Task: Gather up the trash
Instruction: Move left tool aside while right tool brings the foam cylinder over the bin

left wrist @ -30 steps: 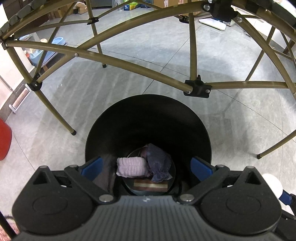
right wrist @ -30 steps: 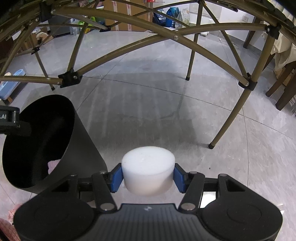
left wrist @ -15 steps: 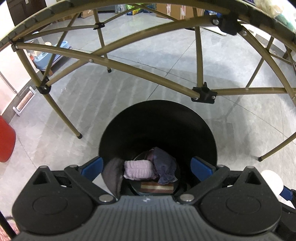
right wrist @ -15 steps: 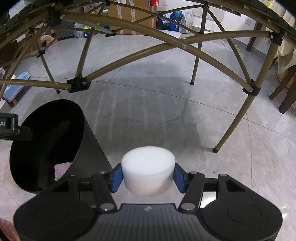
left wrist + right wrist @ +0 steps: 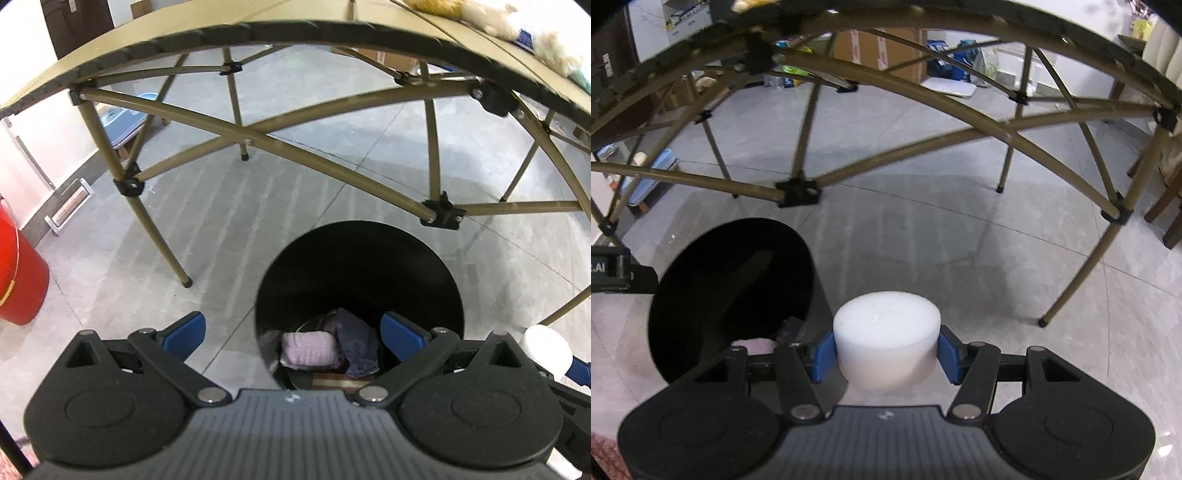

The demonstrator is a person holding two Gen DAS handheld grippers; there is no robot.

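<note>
A black trash bin [image 5: 369, 258] stands on the grey floor under a folding table. Inside it lie a pale pink folded cloth [image 5: 308, 349] and a dark blue crumpled cloth [image 5: 356, 343]. My left gripper [image 5: 293, 334] hangs open above the bin's near left rim, holding nothing. My right gripper [image 5: 886, 354] is shut on a white foam cylinder [image 5: 886, 325], just right of the bin [image 5: 731, 280] and above the floor. The left wrist view also catches the foam cylinder [image 5: 546, 347] at its right edge.
Olive table legs and cross braces [image 5: 288, 147] stand close behind and beside the bin, with the table edge [image 5: 258, 31] overhead. A red bucket [image 5: 18, 280] is at the far left. Boxes and bags [image 5: 879, 48] sit beyond the table, and a chair leg [image 5: 1167, 206] at the right.
Both views have risen and drawn back, so the table edge now shows overhead. The bin has slid right between the left fingers. The foam cylinder stays gripped.
</note>
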